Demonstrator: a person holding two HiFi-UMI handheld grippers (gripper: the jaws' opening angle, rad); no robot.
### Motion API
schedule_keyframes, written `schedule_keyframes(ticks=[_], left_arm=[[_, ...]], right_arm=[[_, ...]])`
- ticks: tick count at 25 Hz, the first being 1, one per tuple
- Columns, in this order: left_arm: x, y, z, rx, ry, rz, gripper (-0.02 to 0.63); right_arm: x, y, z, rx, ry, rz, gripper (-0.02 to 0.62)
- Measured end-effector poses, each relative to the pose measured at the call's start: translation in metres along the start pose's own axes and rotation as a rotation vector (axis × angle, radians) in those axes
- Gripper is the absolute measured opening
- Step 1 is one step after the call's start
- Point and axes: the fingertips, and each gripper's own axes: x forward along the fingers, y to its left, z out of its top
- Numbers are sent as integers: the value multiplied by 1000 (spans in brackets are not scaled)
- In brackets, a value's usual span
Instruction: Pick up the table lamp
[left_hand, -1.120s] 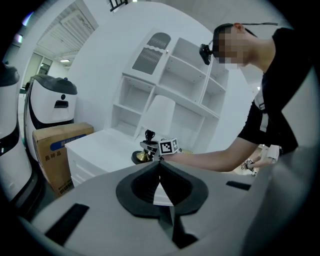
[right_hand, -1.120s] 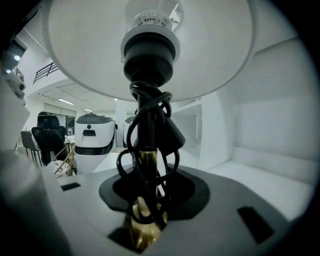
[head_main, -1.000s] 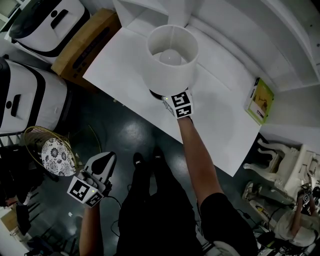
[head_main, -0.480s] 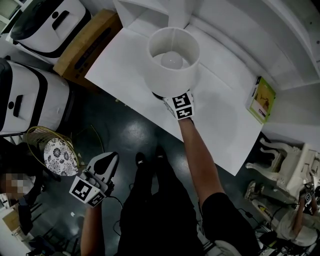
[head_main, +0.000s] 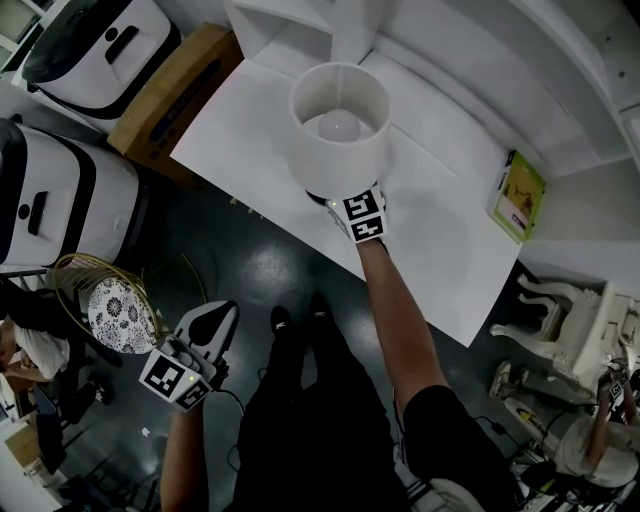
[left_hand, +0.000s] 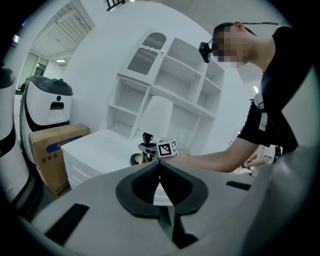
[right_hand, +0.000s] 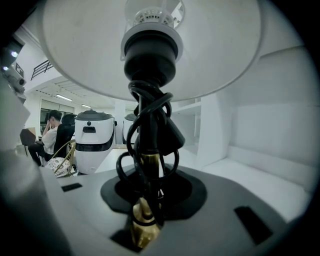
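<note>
The table lamp has a white drum shade (head_main: 338, 150) with a bulb inside and stands near the front edge of the white table (head_main: 440, 230). My right gripper (head_main: 352, 205) reaches under the shade from the front. In the right gripper view its jaws are shut on the lamp's brass stem (right_hand: 142, 220), which has a black cord (right_hand: 167, 135) wound round it below the black socket (right_hand: 150, 55). The left gripper view shows the lamp's dark base (left_hand: 136, 159) at table level. My left gripper (head_main: 205, 325) hangs low over the dark floor, far from the table, jaws together and empty.
A cardboard box (head_main: 165, 90) and two white machines (head_main: 90, 40) (head_main: 50, 200) stand left of the table. A wicker seat with a patterned cushion (head_main: 115, 315) is near my left gripper. A green book (head_main: 520, 195) lies at the table's right end. White shelves (left_hand: 170, 75) stand behind the table.
The lamp shade and my right gripper have shifted slightly left in the head view. The left gripper has stayed where it was.
</note>
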Motion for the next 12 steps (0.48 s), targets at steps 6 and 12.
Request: schedule_keyframes(ticks=[6, 12], left_arm=[[-6, -2, 5, 9, -11, 2, 11], [-16, -6, 13, 28, -29, 3, 11]], right_arm=[[-10, 1, 4, 12, 8, 2, 106], [-23, -4, 16, 37, 11, -21, 107]])
